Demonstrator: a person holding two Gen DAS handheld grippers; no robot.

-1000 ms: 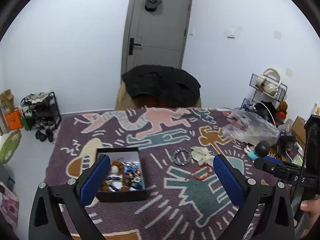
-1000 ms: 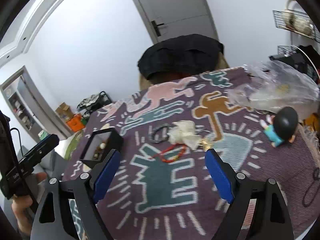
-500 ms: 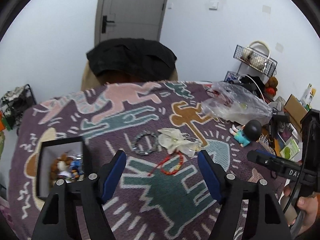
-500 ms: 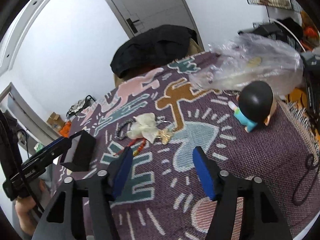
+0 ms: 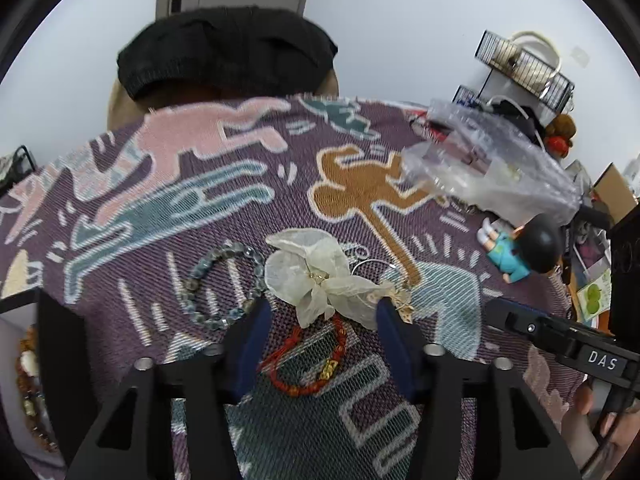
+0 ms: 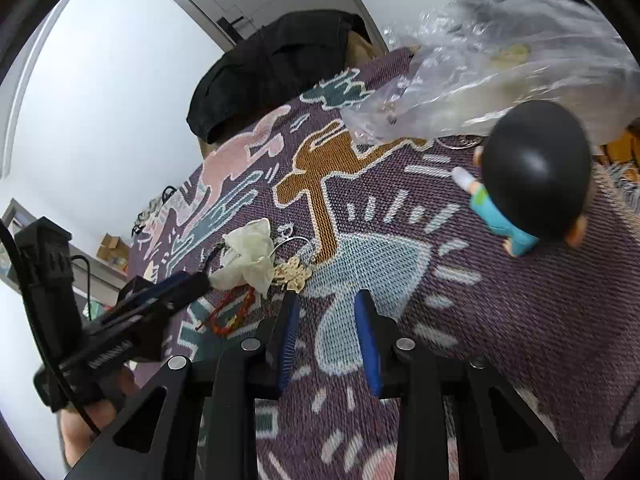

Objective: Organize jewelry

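A red bead bracelet (image 5: 316, 364) lies on the patterned cloth, between the fingers of my open left gripper (image 5: 322, 312). A white fabric flower (image 5: 316, 276) lies just beyond the fingertips, a grey-blue bead bracelet (image 5: 216, 280) to its left, a gold earring (image 5: 400, 300) and wire hoop to its right. The black jewelry box (image 5: 48, 344) is at the far left. My right gripper (image 6: 328, 300) is open, narrower, low over the cloth just short of the gold earring (image 6: 294, 274). The flower (image 6: 248, 254) and red bracelet (image 6: 236, 312) lie to its left.
A doll with a black head (image 5: 520, 248) lies at the right, also in the right wrist view (image 6: 528, 184). A clear plastic bag (image 5: 488, 164) lies behind it. A chair with a black jacket (image 5: 228, 48) stands past the far edge.
Both grippers have moved forward and down toward the jewelry. The left one now straddles the red bracelet and its fingers have narrowed. The right fingers have narrowed too.
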